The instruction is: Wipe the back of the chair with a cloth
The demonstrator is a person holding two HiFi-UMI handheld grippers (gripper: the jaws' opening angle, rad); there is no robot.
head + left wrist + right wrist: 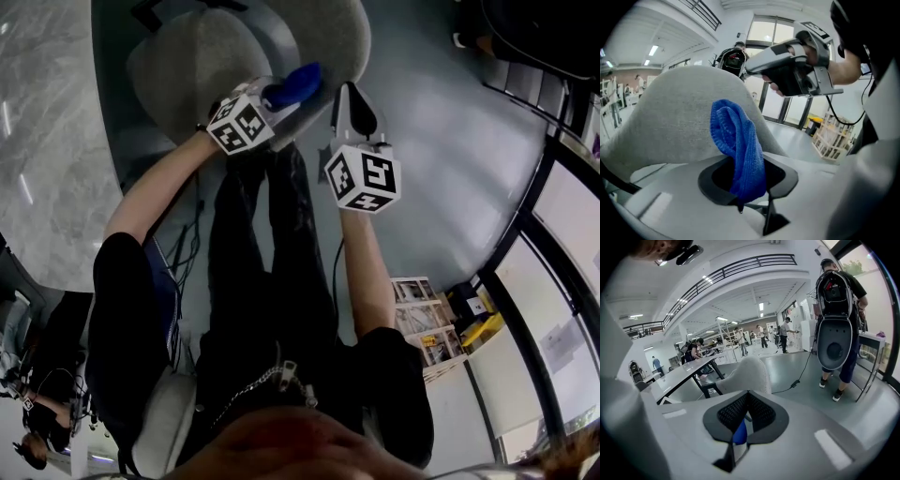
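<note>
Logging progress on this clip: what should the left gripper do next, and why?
Probably push the blue terry cloth onto the grey fabric chair back and stroke sideways; the left gripper clamps it in its jaws right at that surface, contact unclear.

Grey glossy floor (pixel 450 178), grey upholstered chair (pixel 192 80) stood on it, low rack (pixel 424 323) of what may be boxes set by the glazing, black cable (pixel 795 382) trailed across.

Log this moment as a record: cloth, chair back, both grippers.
cloth: blue, clamped in the left gripper's jaws
chair back: grey fabric, just behind the cloth; contact unclear
left gripper: shut on the cloth
right gripper: jaws together, holding nothing, near the chair back
</note>
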